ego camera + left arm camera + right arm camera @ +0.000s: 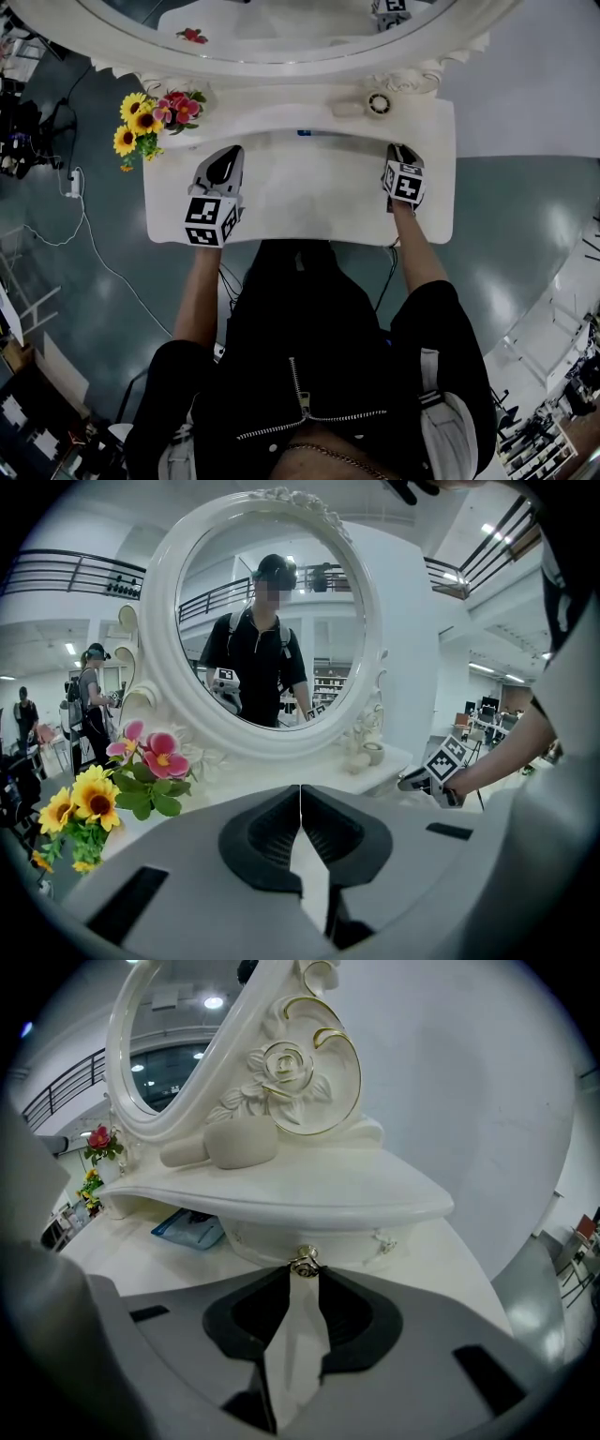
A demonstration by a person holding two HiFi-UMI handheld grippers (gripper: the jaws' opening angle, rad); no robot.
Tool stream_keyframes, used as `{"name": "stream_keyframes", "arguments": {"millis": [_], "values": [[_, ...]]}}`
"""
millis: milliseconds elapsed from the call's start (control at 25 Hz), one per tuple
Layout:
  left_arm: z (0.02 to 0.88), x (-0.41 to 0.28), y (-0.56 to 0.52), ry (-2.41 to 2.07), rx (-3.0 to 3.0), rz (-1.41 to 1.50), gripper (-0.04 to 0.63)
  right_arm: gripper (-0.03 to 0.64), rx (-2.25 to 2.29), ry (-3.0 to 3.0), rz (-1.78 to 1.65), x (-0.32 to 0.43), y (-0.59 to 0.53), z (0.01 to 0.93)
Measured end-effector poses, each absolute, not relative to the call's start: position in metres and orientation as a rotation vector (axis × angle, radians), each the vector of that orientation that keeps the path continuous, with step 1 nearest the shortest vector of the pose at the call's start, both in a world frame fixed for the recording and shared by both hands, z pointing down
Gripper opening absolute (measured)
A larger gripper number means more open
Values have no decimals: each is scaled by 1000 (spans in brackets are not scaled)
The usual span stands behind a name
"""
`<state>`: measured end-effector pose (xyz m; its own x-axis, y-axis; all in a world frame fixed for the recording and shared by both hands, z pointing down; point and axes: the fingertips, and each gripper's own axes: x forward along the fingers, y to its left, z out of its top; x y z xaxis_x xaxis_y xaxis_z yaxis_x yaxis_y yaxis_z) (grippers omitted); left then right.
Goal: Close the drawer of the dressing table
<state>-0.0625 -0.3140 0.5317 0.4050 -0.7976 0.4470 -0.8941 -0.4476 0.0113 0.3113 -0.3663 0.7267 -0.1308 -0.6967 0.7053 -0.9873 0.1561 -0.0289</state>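
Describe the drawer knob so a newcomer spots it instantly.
Start at the white dressing table with the oval mirror. Under its overhanging top is a curved white drawer front; the knob is the small shiny metal bead at its middle, at the right gripper's tips, the only shiny piece on it.

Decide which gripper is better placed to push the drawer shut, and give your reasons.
Right. The right gripper has its jaws on the drawer knob. The left gripper is shut and empty, pointing at the mirror, away from the knob.
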Motion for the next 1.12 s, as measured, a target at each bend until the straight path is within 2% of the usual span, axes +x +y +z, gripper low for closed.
{"name": "stream_keyframes", "arguments": {"millis": [440,760,1120], "values": [[521,-68,-323,-1481,2448,545,21,107,1639,-1897,672,308,-337,704],[503,-62,-327,-1466,2516,484,21,35,1632,-1989,531,282,-321,653],[478,-61,-333,-1473,2582,405,21,6,1657,-2197,382,230,-339,554]]}}
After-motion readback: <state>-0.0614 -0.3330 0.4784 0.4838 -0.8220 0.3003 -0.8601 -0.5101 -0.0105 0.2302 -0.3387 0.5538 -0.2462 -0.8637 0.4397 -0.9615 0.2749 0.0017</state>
